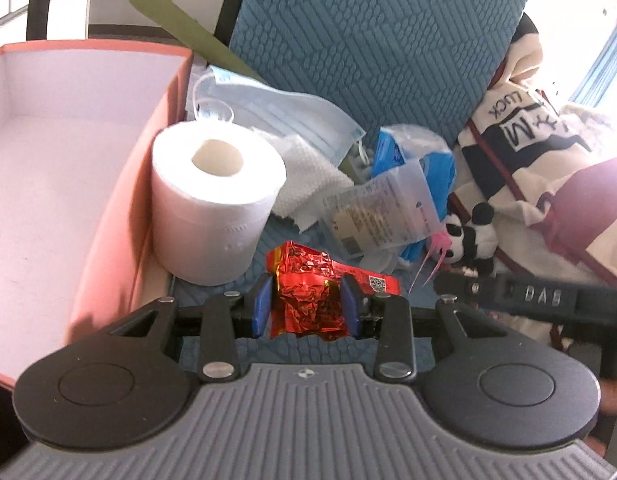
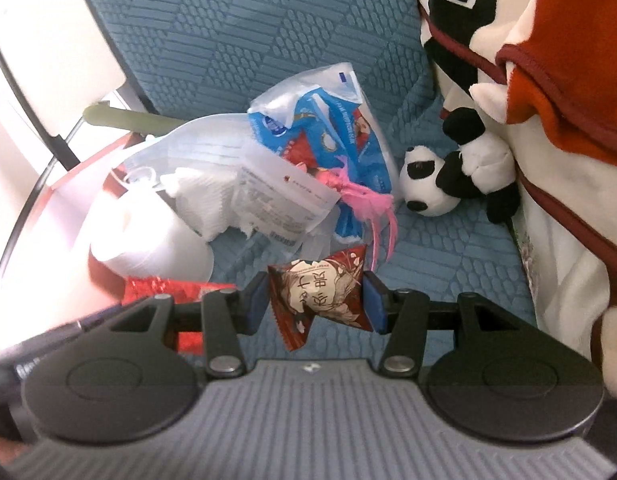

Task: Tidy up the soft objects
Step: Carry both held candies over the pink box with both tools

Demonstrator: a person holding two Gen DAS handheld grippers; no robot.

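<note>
My left gripper (image 1: 306, 306) is shut on a crinkled red foil packet (image 1: 308, 280), just above the blue seat cushion (image 1: 368, 40). My right gripper (image 2: 314, 304) is shut on a dark red snack packet (image 2: 320, 296) with white characters, held above the cushion. A toilet paper roll (image 1: 216, 196) stands beside a pink open box (image 1: 88, 184). Face masks (image 1: 276, 116), a white tissue (image 1: 312, 184), clear and blue packets (image 1: 388, 208), a pink feather (image 2: 368, 204) and a small panda plush (image 2: 456, 172) lie on the cushion.
A cream, black and red blanket (image 2: 548, 80) is heaped at the right of the seat. A green stick (image 1: 188, 32) leans behind the box. The right gripper's body (image 1: 540, 300) shows at right in the left wrist view.
</note>
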